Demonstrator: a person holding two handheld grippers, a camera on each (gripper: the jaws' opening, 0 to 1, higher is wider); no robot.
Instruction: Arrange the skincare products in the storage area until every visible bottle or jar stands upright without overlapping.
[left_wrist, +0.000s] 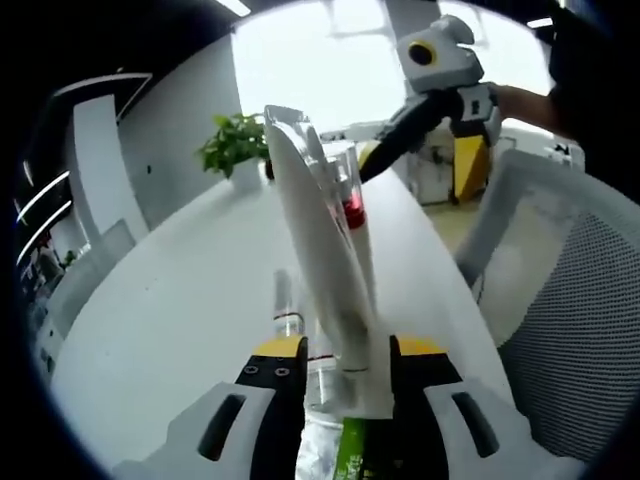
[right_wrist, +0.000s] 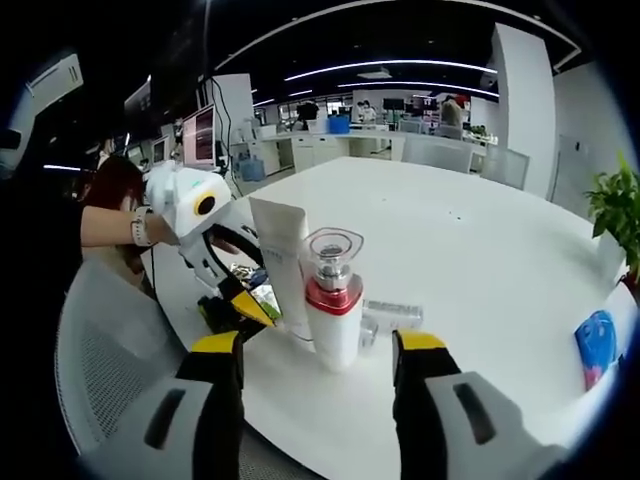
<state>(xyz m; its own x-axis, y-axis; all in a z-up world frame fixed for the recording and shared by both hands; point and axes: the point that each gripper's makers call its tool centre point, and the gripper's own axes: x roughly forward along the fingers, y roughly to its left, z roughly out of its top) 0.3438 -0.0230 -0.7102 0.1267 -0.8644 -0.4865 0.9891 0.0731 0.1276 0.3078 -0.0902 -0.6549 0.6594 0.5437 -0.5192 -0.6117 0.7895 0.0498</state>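
A pump bottle (right_wrist: 333, 300) stands ahead of my open right gripper (right_wrist: 320, 375); my left gripper (left_wrist: 345, 365) clamps the upright white tube (left_wrist: 320, 250).

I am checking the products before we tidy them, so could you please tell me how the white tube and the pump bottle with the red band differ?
The white tube is flat and plain white; the pump bottle is round, with a red band and a clear cap. The tube rises taller than the bottle. The left gripper holds the tube between its jaws, while the bottle stands free in front of the open right gripper. Both stand upright, side by side on the white table.
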